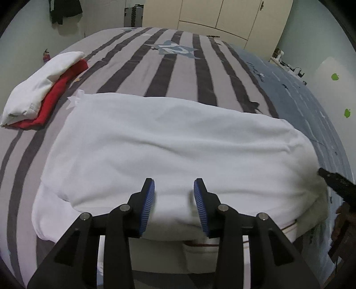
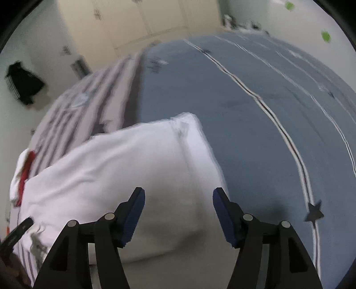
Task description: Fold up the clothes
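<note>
A white garment lies folded over in a wide band across the near part of the bed; it also shows, blurred, in the right wrist view. My left gripper is open, its blue pads on either side of the garment's near folded edge, holding nothing. My right gripper is open and empty over the garment's right end. Its black tip shows in the left wrist view at the garment's right edge.
The bed cover is grey-and-dark striped on the left and blue on the right. A folded white piece on a red one lies at the bed's far left. Cream wardrobes stand behind.
</note>
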Action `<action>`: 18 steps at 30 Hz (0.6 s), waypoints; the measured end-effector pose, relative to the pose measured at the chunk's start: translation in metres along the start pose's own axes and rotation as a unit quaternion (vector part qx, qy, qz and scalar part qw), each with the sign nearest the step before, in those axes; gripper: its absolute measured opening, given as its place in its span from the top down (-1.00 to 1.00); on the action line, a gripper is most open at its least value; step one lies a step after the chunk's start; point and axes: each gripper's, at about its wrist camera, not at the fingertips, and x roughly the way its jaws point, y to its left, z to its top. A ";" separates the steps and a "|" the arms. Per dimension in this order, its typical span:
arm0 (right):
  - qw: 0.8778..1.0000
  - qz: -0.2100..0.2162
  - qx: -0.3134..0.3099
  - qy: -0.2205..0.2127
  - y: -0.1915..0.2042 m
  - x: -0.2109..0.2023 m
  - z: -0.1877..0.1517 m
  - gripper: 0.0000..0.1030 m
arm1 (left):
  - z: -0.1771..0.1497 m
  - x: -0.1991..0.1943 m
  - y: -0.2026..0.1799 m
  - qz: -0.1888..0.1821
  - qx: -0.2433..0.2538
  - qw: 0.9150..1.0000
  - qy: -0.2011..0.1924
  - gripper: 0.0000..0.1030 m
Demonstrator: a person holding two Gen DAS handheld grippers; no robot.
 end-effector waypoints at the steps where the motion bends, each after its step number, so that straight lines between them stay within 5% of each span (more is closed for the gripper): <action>1: 1.000 -0.004 0.000 0.004 -0.007 0.005 0.001 -0.16 | 0.000 0.000 -0.004 -0.001 0.003 1.000 0.001 0.34; 11: 0.998 0.046 -0.014 0.028 -0.013 0.028 0.005 -0.46 | -0.007 -0.007 -0.040 -0.026 0.021 0.999 -0.005 0.34; 18: 0.996 0.075 -0.004 0.038 -0.015 0.039 0.000 -0.42 | -0.005 -0.036 0.002 0.004 -0.006 0.999 -0.033 0.34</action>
